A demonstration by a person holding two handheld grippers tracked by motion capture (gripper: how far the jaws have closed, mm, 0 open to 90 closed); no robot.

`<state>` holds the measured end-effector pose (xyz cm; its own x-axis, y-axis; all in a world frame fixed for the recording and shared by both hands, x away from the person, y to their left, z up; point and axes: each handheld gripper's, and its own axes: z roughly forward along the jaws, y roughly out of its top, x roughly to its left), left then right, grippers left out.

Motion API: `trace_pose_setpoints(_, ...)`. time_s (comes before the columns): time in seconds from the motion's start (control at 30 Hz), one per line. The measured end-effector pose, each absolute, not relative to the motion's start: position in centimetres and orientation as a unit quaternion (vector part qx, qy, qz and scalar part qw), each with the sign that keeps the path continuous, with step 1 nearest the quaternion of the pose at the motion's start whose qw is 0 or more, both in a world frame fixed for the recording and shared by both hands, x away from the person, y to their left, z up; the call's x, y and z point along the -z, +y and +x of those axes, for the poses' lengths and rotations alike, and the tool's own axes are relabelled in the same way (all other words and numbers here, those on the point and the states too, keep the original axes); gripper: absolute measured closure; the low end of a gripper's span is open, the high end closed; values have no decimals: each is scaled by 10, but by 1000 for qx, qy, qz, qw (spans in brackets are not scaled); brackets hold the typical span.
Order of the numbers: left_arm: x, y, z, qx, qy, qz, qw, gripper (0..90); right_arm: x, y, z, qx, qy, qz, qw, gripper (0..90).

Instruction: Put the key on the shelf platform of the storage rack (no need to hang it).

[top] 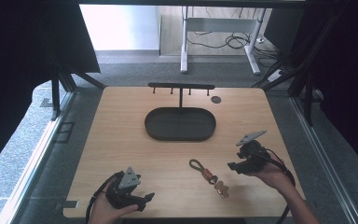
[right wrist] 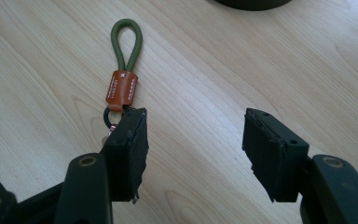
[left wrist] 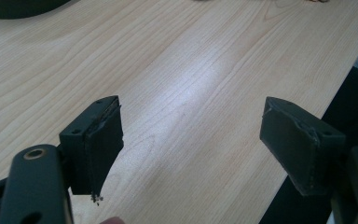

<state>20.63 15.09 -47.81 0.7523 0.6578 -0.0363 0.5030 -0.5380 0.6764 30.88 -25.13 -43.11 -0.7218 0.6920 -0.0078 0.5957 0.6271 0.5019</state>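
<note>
Two grippers (fingers apart) flank the keychain (top: pixel 208 175).

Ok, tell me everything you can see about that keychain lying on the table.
The keychain lies flat on the wooden table, near its front edge. It has an olive-green cord loop, a brown leather-looking wrap with pale stitching, then a dark ring; in the high view, small metallic pieces, likely keys, trail from it toward the front edge. Its ring end sits just past one jaw of the right gripper, whose jaws stand apart with nothing between them. Nothing grips it.
</note>
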Motion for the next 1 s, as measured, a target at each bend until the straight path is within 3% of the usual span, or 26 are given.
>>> trace_pose_setpoints(1.0,478,151,205,-110,333,871,345,217,461,-200,320,-200,922,326,52,444)
